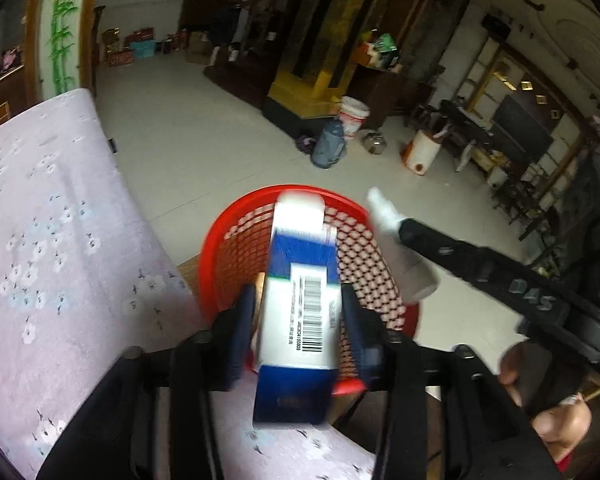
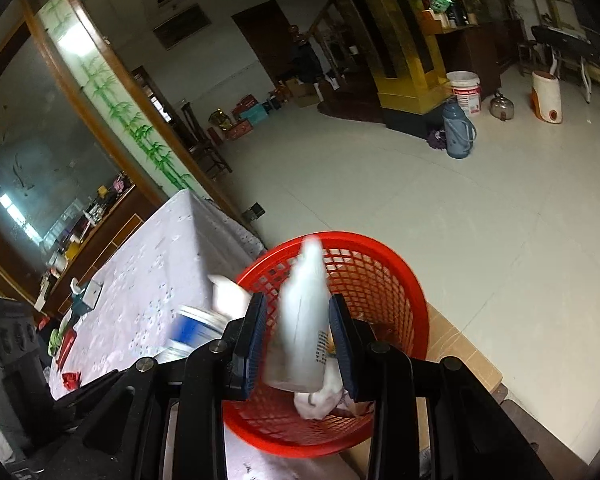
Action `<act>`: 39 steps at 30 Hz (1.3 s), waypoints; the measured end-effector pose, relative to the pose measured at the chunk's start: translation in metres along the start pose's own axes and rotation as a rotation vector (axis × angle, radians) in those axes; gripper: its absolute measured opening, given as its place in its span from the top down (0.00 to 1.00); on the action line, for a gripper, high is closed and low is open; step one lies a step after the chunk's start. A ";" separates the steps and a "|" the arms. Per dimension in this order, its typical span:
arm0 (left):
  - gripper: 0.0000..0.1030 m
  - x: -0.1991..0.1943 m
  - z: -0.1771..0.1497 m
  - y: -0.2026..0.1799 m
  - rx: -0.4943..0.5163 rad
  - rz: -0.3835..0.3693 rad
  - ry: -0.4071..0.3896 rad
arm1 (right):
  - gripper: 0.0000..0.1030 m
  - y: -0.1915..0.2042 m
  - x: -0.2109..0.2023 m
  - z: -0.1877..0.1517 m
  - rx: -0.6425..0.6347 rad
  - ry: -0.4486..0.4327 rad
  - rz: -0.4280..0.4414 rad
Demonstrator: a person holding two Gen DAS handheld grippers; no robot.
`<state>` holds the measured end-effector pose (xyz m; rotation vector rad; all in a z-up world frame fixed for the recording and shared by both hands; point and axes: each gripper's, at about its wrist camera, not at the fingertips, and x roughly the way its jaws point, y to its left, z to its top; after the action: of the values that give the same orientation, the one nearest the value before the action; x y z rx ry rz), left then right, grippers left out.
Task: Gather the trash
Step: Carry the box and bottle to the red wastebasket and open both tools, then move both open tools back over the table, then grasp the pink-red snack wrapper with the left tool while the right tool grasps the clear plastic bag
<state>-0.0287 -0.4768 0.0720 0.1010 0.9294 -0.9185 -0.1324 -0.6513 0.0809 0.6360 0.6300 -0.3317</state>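
Left claw (image 1: 298, 320) clamps the blue-and-white box (image 1: 300, 300), right claw (image 2: 298, 340) clamps the white bottle (image 2: 304, 312), both over the red basket (image 2: 384, 280) for dropping.

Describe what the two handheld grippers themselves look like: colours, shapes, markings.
Both are alike. The left gripper and the right gripper each have black angular linkage arms joined by round silver pivot bolts, ending in two flat rectangular fingers faced with dark blue ribbed pads. Seen from the left wrist camera, the right gripper's long black body carries raised lettering, partly legible as "DAS". No cables are visible.
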 end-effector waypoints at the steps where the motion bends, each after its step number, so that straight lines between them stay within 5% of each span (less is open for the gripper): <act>1: 0.53 -0.001 -0.002 0.002 -0.008 -0.004 -0.003 | 0.66 -0.001 -0.001 -0.001 0.002 -0.003 0.001; 11: 0.53 -0.067 -0.043 0.042 -0.040 0.064 -0.046 | 0.66 0.037 -0.011 -0.033 -0.067 0.030 0.092; 26: 0.51 -0.187 -0.130 0.153 -0.208 0.277 -0.125 | 0.63 0.182 0.021 -0.120 -0.318 0.232 0.243; 35: 0.50 -0.257 -0.180 0.233 -0.393 0.412 -0.211 | 0.62 0.273 0.033 -0.167 -0.486 0.384 0.347; 39: 0.50 -0.278 -0.191 0.262 -0.454 0.482 -0.232 | 0.52 0.318 0.044 -0.181 -0.571 0.385 0.350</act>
<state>-0.0369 -0.0497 0.0774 -0.1629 0.8260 -0.2545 -0.0295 -0.2973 0.0813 0.2458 0.9173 0.3033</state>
